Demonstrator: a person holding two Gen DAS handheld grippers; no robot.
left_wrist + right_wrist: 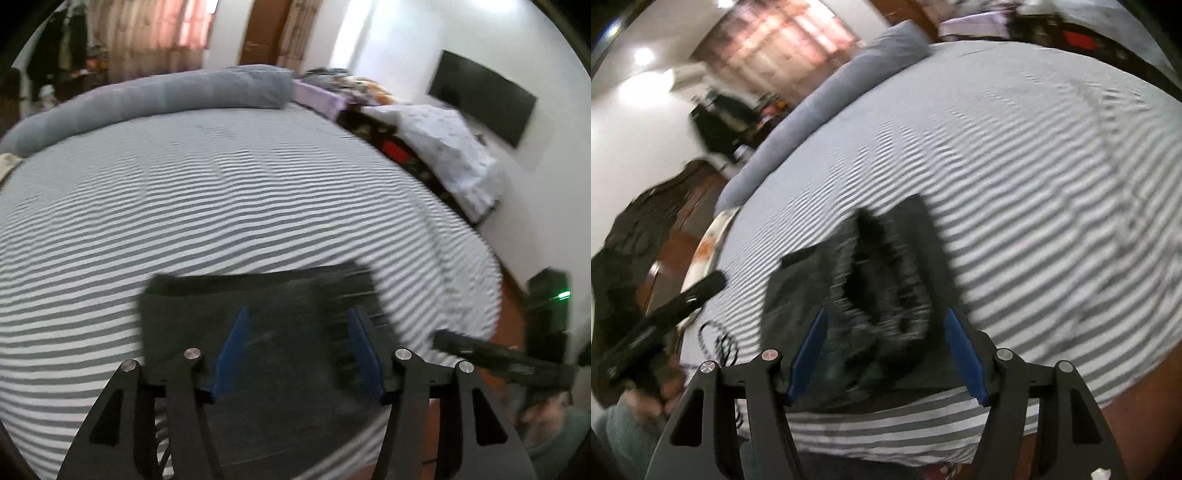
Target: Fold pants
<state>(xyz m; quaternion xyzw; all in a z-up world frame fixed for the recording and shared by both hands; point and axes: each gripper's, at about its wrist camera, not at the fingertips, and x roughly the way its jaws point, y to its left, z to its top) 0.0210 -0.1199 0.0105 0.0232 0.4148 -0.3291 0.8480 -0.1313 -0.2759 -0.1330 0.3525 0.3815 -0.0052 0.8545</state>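
**Pants folded on the striped bed**

Pants [258, 314] lie as a dark folded bundle near the front edge of the bed [258, 203] — flat on its striped sheet. Left tool [299, 350] and right tool [886, 350] both hover above them, jaws spread, gripping nothing.

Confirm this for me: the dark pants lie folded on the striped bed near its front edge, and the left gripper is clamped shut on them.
One thing is wrong: the left gripper is not clamped shut. In the left wrist view its blue fingers stand apart over the dark pants, pinching nothing. The rest holds: the pants lie folded on the striped bed near its front edge.
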